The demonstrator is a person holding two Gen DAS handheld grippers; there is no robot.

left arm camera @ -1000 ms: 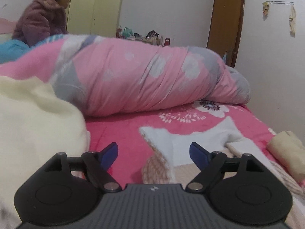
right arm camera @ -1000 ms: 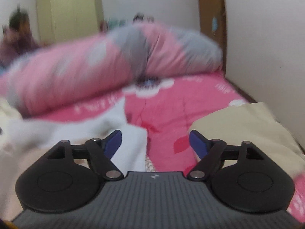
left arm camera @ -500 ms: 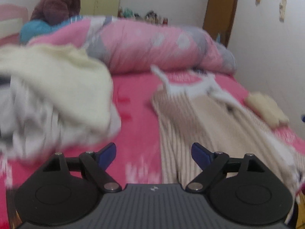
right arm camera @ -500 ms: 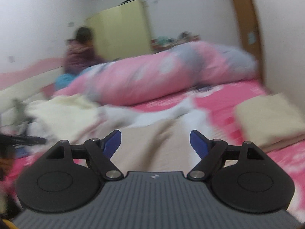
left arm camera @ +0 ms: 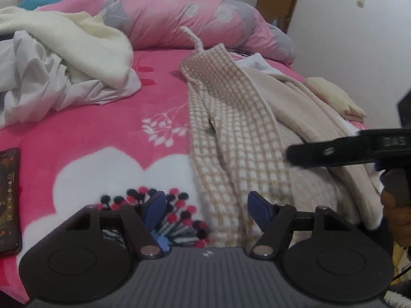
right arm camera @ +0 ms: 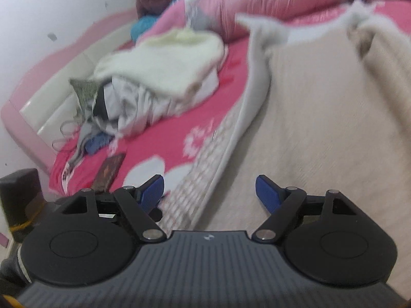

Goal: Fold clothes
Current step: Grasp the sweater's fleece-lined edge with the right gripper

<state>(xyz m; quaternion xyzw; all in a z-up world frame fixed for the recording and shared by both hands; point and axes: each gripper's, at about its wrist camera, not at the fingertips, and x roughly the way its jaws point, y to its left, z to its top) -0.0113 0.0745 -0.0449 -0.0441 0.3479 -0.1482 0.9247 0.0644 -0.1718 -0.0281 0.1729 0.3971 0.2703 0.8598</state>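
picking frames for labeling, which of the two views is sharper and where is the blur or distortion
Left wrist view: mostly sharp, the checked garment and its weave read clearly; fisheye bends the bed edges, and the right gripper crossing at the right is slightly smeared. Right wrist view: motion-blurred throughout, the beige garment and cream pile streaked; only its own right gripper stays crisp.

Two close wrist views over bed (left arm camera: 102,133)

— Where's the garment (left arm camera: 231,118)?
— Centre of the left view, on the bed (left arm camera: 108,128), running toward the quilt (left arm camera: 185,18) along the top.
— The pile (left arm camera: 59,61)?
— Upper left. Phone (left arm camera: 7,200) at the left edge, folded cloth (left arm camera: 331,95) at right.
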